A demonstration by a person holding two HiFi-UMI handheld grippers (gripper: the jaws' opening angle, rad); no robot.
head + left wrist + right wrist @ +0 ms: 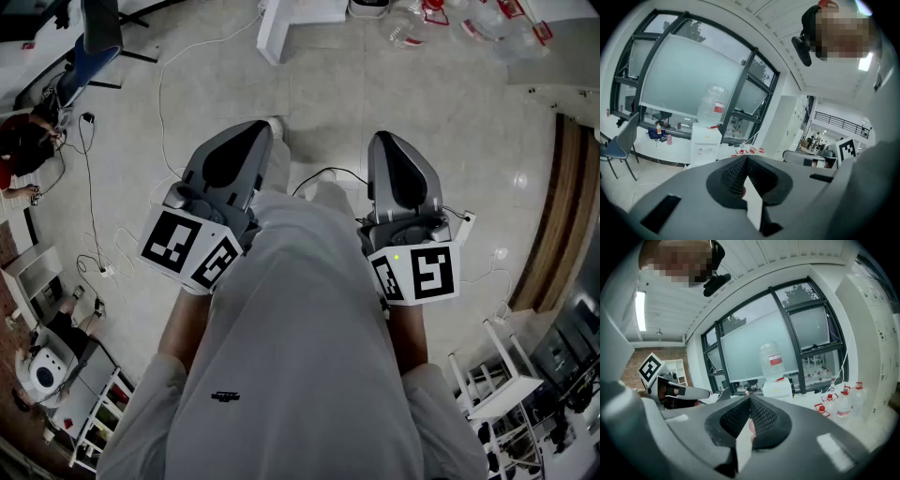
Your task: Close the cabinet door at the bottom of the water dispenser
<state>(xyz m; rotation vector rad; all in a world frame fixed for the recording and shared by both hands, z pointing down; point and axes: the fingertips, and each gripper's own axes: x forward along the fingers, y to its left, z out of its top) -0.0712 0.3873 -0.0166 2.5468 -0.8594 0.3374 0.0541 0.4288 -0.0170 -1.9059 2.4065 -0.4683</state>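
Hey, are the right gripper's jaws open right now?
No, the right gripper view shows the right gripper with its two jaws pressed together at the tips, pointing toward the water dispenser across the room.

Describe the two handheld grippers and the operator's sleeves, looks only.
The left gripper and right gripper match: rounded grey shells with black recessed tops, each carrying a white cube of black square markers. The right cube shows a small green light. The fingers are black, mesh-textured. The person wears a pale grey short-sleeved shirt.

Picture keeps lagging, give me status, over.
Left gripper shut, empty. Right gripper shut, empty. Water dispenser far ahead, door unreadable. White cable on floor ahead.
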